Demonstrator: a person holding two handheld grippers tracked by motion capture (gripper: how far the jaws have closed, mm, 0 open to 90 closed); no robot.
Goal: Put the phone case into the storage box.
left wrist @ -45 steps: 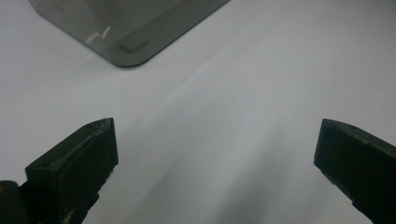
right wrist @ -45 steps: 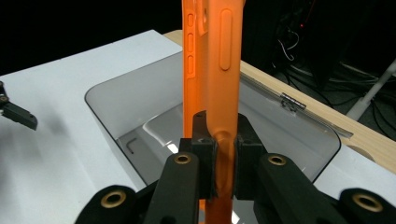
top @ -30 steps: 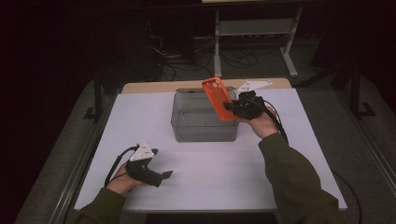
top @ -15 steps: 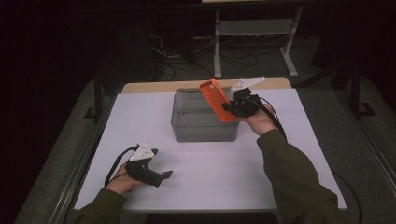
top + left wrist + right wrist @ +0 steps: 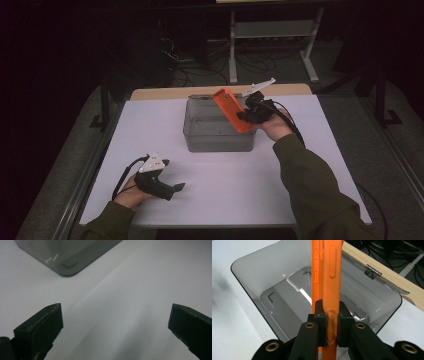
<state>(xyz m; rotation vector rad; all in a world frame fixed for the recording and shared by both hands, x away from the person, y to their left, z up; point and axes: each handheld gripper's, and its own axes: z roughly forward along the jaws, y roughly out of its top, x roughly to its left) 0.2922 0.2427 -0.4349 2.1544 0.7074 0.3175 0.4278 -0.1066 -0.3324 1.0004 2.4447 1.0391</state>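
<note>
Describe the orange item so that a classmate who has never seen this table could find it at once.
Start at the white table and find the clear grey plastic bin near its far edge. Above the bin's right side, the right gripper has its jaws shut on an orange phone case, held tilted. Nothing else here is bright orange.

both grippers are chunky matte black, the left gripper (image 5: 176, 188) and right gripper (image 5: 243, 116) each with a pale grey triangular plate at 12 o'clock, brass-ringed screw holes, black trailing cables, olive-green sleeves (image 5: 315, 190) behind.
</note>
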